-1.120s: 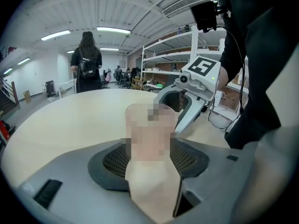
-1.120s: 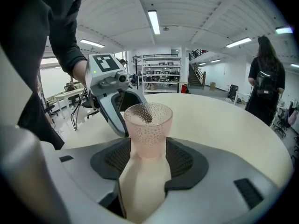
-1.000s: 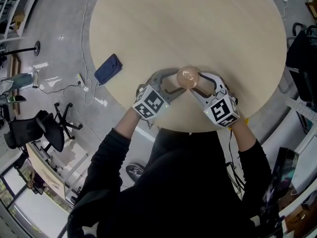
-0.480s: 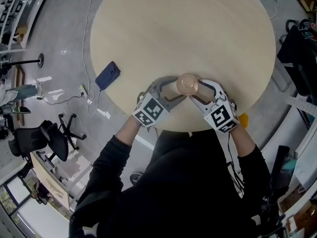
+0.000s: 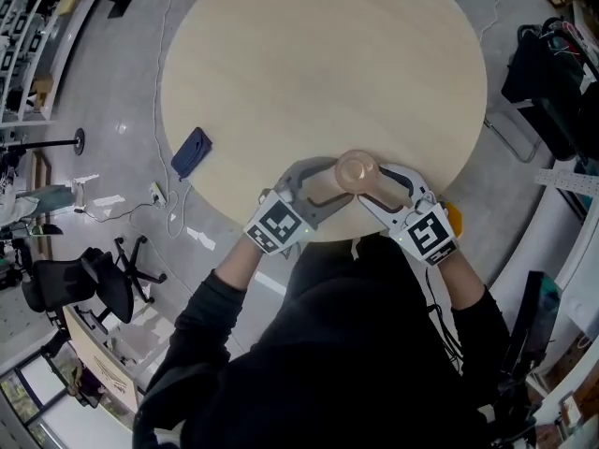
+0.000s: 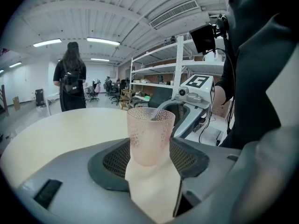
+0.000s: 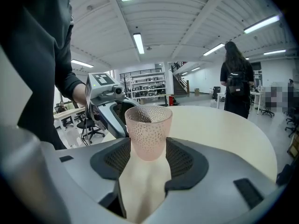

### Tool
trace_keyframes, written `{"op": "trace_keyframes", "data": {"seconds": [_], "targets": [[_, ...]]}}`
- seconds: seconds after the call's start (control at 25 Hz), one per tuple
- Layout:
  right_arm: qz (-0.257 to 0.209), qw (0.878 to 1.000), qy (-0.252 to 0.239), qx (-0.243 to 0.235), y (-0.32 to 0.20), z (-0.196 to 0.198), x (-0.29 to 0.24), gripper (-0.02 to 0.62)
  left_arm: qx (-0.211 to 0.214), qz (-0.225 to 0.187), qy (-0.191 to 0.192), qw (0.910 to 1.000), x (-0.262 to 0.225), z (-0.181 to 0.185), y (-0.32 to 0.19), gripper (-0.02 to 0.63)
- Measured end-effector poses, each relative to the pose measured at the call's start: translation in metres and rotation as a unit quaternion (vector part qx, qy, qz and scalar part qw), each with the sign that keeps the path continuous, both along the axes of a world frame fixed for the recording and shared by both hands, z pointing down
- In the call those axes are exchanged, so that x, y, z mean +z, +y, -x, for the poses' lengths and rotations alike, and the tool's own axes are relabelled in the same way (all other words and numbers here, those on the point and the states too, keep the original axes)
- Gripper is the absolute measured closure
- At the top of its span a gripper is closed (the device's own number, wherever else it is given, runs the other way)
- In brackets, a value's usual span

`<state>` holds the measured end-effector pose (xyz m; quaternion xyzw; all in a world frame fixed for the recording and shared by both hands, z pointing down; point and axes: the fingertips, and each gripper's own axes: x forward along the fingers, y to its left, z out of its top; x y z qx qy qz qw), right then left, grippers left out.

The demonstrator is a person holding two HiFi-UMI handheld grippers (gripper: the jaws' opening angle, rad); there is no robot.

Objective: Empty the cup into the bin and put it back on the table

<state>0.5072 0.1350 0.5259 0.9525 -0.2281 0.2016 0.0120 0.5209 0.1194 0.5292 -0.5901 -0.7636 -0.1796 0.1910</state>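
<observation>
left gripper (image 6: 150, 157): jaws clamped on the cup (image 6: 150, 133), a dark ribbed pad against each side of its lower half. the rim stands clear above the pads.

right gripper (image 7: 148, 158): same hold from the opposite side, jaws pressed on the lower wall of the same cup. its pads (image 7: 115, 158) flank the cup left and right.

head view: the two grippers meet nose to nose at the cup, left one from the left, right one from the right. each marker cube (image 5: 278, 224) faces up toward the camera.

cup: pink, translucent, dotted texture, upright, mouth open to the ceiling. contents can't be made out. it sits over the near edge of the round table (image 5: 318, 54), close to the person's body. whether the base touches the tabletop can't be told.

further out: a dark blue flat object (image 5: 191, 152) lies at the table's left edge, well apart from the cup. on the floor to the left are white cables (image 5: 168, 190) and a black office chair (image 5: 80, 274). in the left gripper view a person with a backpack (image 6: 70, 76) stands beyond the table, with white shelving (image 6: 161, 73) to the right of them.
</observation>
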Motion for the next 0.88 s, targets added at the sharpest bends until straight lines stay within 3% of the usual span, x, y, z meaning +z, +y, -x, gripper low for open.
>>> {"op": "trace_keyframes", "data": {"seconds": [0.32,0.52,0.88], "targets": [[-0.009,0.999,0.019,0.032,0.028,0.064,-0.03,0.354,0.035,0.034,-0.026,0.9985,-0.029,0.062,0.029,0.331],[-0.01,0.996,0.026,0.086,0.04,0.093,-0.046,0.354,0.075,0.054,-0.046,0.9946,-0.045,0.089,0.043,0.331],[-0.089,0.971,0.03,0.222,0.032,0.122,-0.048,0.354,0.17,0.058,-0.123,0.9762,-0.051,0.114,0.037,0.331]]}}
